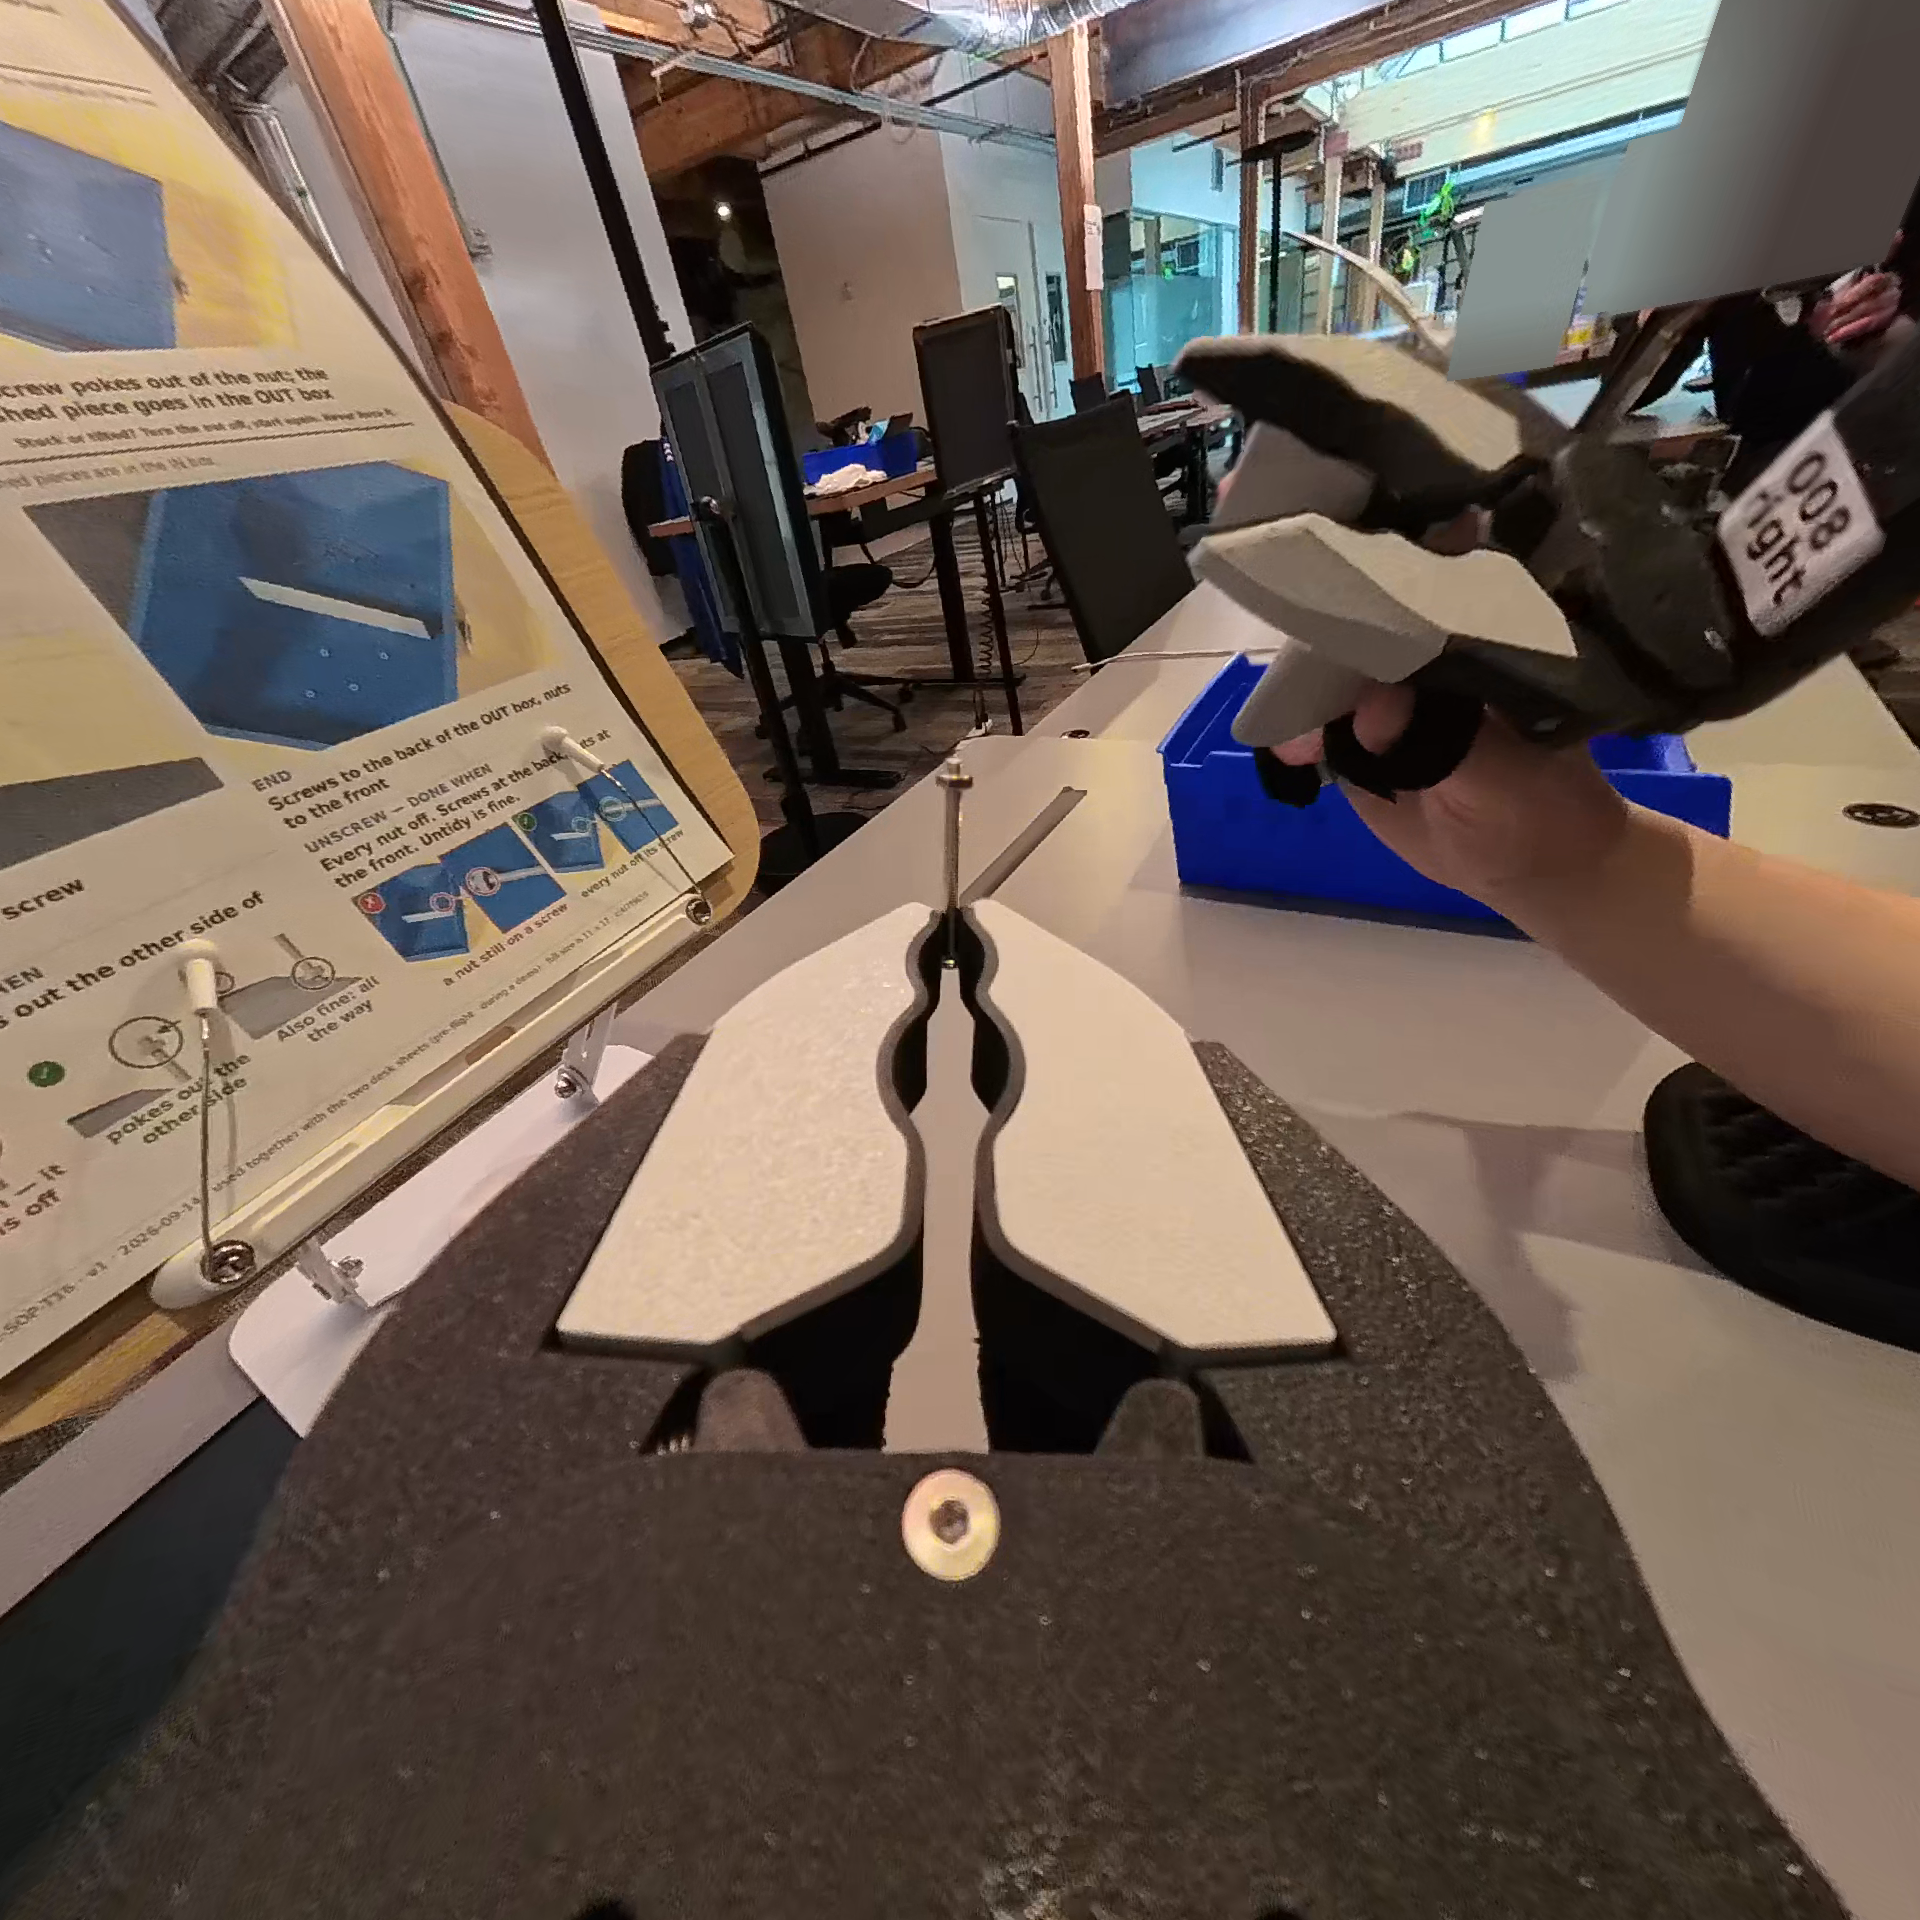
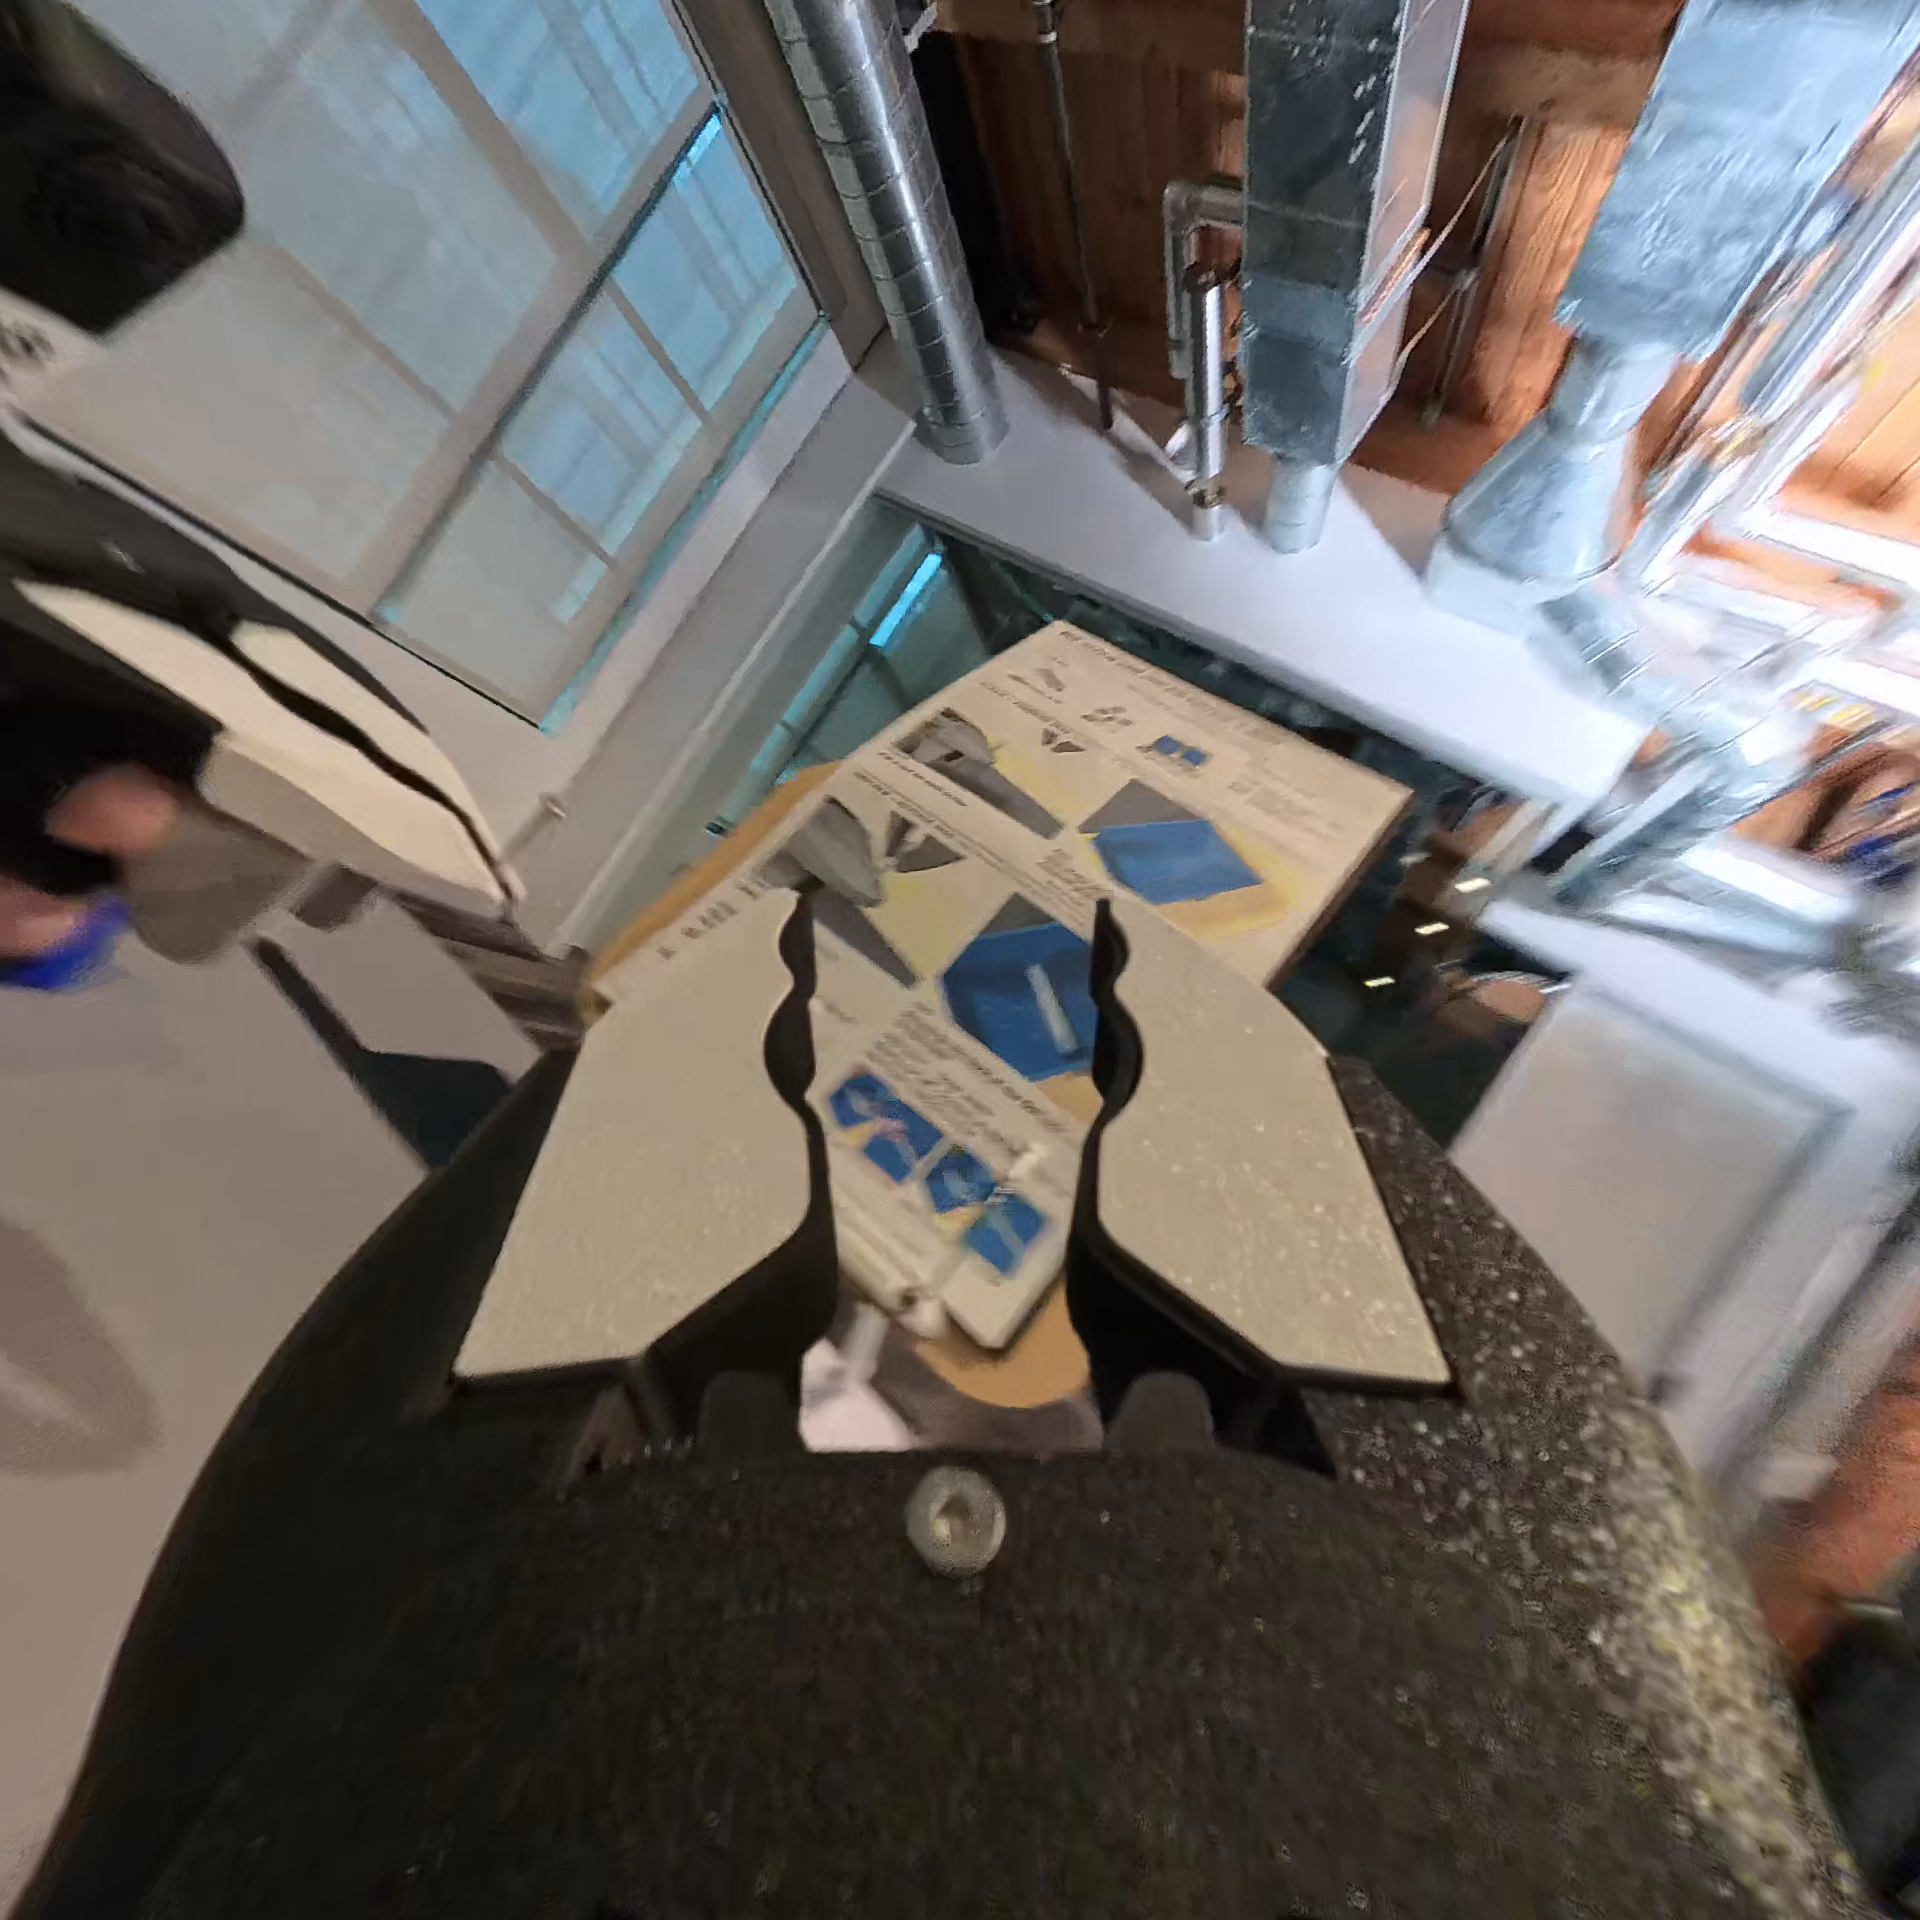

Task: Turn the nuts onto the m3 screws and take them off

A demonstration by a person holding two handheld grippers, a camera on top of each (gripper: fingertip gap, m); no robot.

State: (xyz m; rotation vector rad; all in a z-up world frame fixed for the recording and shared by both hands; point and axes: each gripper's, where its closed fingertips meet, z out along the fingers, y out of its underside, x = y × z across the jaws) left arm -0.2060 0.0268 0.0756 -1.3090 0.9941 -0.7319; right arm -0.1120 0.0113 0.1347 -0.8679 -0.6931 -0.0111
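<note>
My left gripper (image 1: 951,920) is shut on the lower end of a thin silver screw (image 1: 950,842). The screw stands upright from the fingertips and carries a nut (image 1: 953,772) near its top. A grey flat metal strip (image 1: 1023,840) runs from the fingertips away to the right, over the white table (image 1: 1299,1039). My right gripper (image 2: 951,914) is open and empty, held in the air and rolled over, facing the instruction board (image 2: 1143,790). In the left wrist view it hangs at the upper right (image 1: 1195,462), a hand (image 1: 1475,800) on its grip, above and to the right of the screw. The left gripper shows shut in the right wrist view (image 2: 457,821).
A blue plastic bin (image 1: 1351,831) stands on the table below the right gripper. A printed instruction board (image 1: 312,727) leans on a stand at the left. A black padded rest (image 1: 1787,1216) lies at the right edge. Desks, chairs and monitors stand beyond the table.
</note>
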